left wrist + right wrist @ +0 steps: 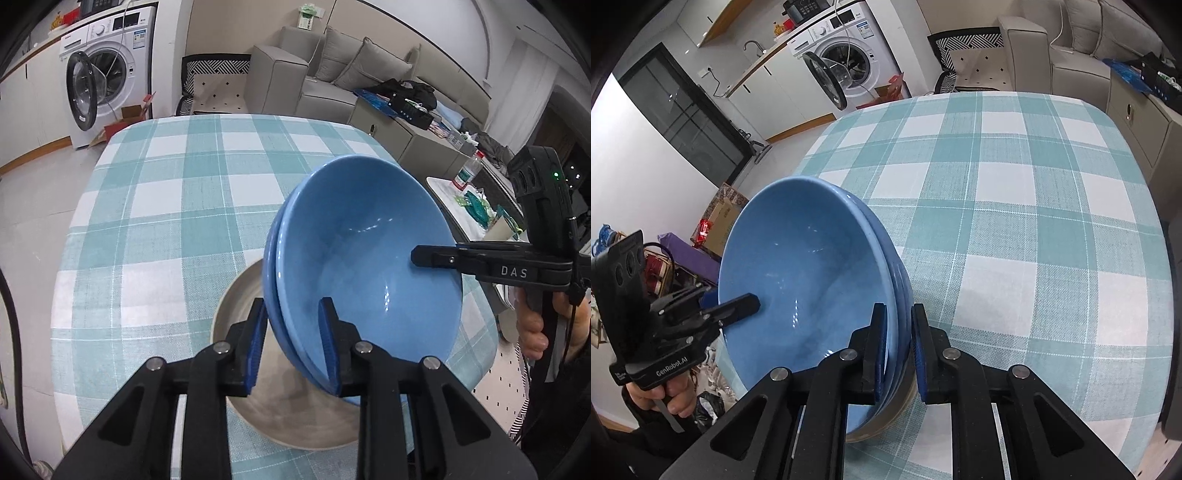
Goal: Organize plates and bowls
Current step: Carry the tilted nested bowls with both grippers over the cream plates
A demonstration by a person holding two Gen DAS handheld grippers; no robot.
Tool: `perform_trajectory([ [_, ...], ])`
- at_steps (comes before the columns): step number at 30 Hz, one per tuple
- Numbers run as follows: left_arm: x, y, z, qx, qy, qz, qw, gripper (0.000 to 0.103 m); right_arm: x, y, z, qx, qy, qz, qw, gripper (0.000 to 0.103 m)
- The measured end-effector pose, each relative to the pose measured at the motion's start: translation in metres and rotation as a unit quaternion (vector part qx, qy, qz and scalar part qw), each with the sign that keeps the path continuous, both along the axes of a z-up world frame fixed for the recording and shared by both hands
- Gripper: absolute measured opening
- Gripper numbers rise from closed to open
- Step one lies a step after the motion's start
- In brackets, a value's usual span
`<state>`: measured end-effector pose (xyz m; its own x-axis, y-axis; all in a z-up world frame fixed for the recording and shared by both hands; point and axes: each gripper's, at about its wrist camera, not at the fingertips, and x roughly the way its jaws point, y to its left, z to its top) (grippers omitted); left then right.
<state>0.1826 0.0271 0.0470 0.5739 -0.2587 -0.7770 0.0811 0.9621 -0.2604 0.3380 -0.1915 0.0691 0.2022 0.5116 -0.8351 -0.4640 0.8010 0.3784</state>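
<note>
So there's a stack of blue bowls [365,258], two or maybe three nested together, and both grippers have it pinched by the rim from opposite sides. The left gripper [295,343] is nearly closed, its blue pads [330,343] clamped on the near edge of the stack, one finger inside the top bowl and one on the outside. The right gripper [899,350] is squeezed down tight on the opposite rim the same way, one finger in, one out. From the left camera you can see the right one coming in from the side with a hand [532,325] wrapped round its handle. The stack is tilted up on edge over a grey plate [273,402] that sits on the table with the teal and white checked tablecloth [1015,221]; I can't tell if the bottom bowl actually touches the plate. A washing machine [846,62] with its door open and a grey sofa [332,77] are in the background.
</note>
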Motion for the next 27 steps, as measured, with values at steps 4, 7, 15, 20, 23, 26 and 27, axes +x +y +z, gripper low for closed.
perform_trajectory([
  [4,0.0,-0.001,0.003,-0.006,0.001,0.002,1.0,0.027,0.004,-0.004,-0.003,0.012,0.019,-0.009,1.0,0.013],
  [7,0.0,-0.002,0.005,-0.004,0.001,0.005,1.0,0.027,0.004,-0.004,-0.005,0.014,0.027,-0.009,0.999,0.013],
  [15,-0.002,0.001,0.012,0.002,-0.003,0.013,0.9999,0.027,0.003,-0.001,-0.002,0.018,0.037,-0.005,0.999,0.013],
  [20,-0.003,0.005,0.007,-0.002,0.001,0.015,0.9999,0.027,0.003,0.002,-0.006,0.017,0.041,-0.001,0.999,0.013],
  [23,-0.003,0.006,0.004,-0.006,-0.001,0.014,0.9999,0.027,0.001,0.003,-0.006,0.018,0.034,0.001,0.999,0.013],
  [26,-0.003,0.01,0.002,-0.019,-0.007,0.015,0.9997,0.027,0.0,0.002,-0.006,0.022,0.03,0.003,0.999,0.013],
  [27,-0.003,0.011,0.002,-0.018,-0.01,0.017,0.9996,0.027,0.0,0.001,-0.006,0.028,0.025,0.005,0.999,0.013],
])
